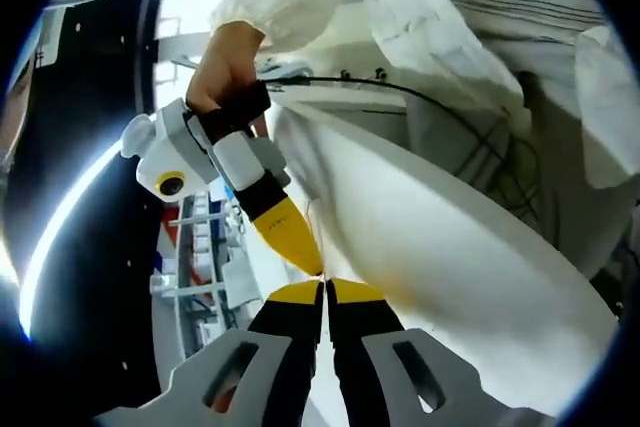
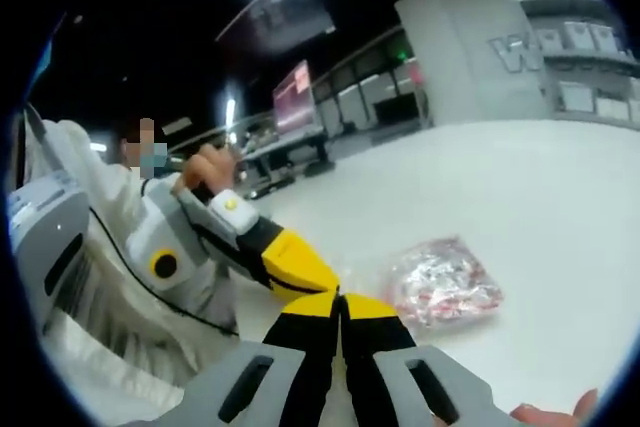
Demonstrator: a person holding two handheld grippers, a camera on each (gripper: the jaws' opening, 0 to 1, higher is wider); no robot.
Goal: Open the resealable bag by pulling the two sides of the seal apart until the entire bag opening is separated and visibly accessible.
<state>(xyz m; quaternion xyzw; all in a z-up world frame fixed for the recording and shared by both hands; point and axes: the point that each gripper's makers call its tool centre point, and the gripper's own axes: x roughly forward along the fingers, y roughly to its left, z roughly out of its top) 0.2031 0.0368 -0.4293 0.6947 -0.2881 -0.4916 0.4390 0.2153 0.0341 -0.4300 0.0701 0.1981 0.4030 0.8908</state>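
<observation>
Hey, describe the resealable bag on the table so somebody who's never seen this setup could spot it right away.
In the right gripper view, find the wide white table that spreads across the right half. The resealable bag lies flat on it, just right of the right gripper and its closed yellow tips. It is a crinkly clear pouch with red and white contents, the one loose thing on that pale surface.

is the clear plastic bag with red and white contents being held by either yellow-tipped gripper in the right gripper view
No: the clear plastic bag with red and white contents lies on the white table, apart from the right gripper and left gripper.
</observation>
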